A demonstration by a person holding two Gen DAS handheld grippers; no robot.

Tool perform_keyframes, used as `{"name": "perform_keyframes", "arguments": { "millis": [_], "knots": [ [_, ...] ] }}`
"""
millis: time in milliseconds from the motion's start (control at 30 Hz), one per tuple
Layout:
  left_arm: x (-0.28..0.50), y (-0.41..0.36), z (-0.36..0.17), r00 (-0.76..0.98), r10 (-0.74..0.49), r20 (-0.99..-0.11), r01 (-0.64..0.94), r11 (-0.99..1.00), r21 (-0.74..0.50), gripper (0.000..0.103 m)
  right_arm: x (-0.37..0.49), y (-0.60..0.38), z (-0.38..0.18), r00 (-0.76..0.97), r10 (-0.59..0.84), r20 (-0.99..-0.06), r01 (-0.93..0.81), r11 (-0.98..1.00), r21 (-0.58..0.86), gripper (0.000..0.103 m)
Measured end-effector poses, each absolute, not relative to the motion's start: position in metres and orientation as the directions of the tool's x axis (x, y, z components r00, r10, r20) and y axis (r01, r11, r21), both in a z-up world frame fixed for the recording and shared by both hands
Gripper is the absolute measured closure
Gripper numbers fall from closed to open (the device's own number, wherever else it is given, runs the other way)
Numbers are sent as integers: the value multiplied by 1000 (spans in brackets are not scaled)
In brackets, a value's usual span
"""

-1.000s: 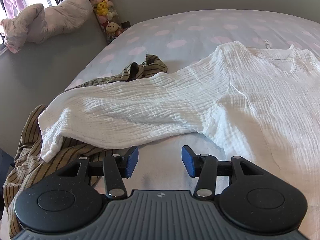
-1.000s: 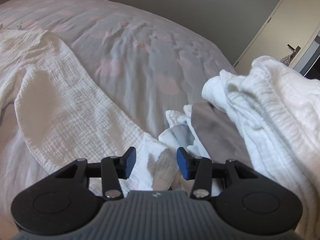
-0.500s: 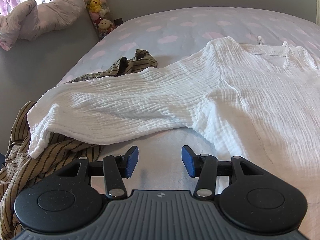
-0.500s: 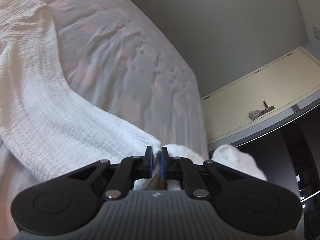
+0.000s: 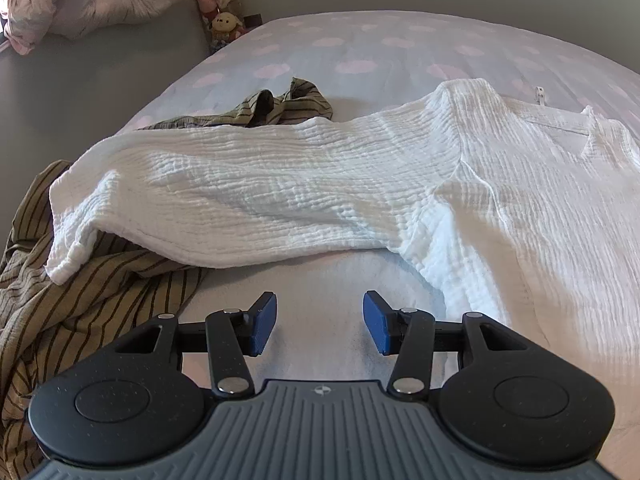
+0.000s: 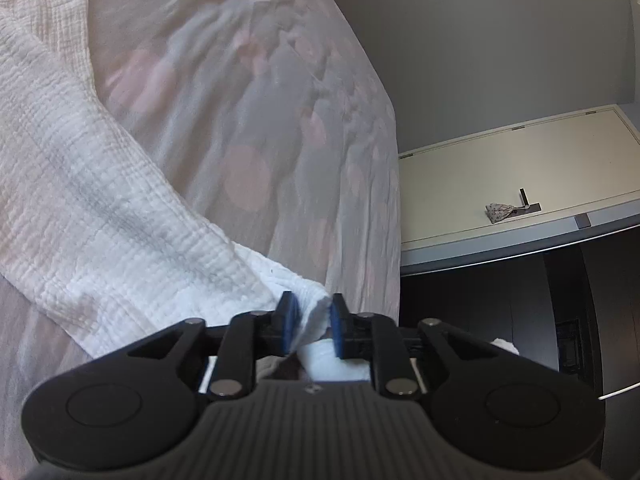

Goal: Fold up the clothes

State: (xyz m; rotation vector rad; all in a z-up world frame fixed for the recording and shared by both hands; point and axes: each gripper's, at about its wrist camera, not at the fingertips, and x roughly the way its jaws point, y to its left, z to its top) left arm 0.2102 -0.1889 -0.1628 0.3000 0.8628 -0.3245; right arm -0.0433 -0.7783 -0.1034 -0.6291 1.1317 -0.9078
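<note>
White shirt (image 5: 500,208) spread on the bed (image 5: 360,52), its sleeve cuff (image 6: 310,306) pinched by right hand-held gripper (image 6: 311,320), left hand-held gripper (image 5: 319,322) held released above sheet

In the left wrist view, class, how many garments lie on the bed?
2: a white shirt spread across the bed, and a striped garment crumpled partly under its sleeve. Others may be out of view.
</note>
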Motion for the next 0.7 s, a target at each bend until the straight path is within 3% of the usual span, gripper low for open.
{"name": "perform_keyframes", "arguments": {
  "millis": [133, 333, 700],
  "knots": [
    [214, -186, -164, 584, -172, -793, 381, 921, 82, 57, -34, -776, -96, 192, -837, -513, 349, 547, -761, 55],
    [218, -192, -168, 590, -157, -792, 402, 908, 119, 57, 9, -764, -96, 400, -616, -679, 406, 783, -471, 58],
    [235, -196, -182, 581, -125, -804, 390, 910, 140, 56, 89, -773, -145, 542, -380, -750, 389, 904, -177, 59]
  ]
}}
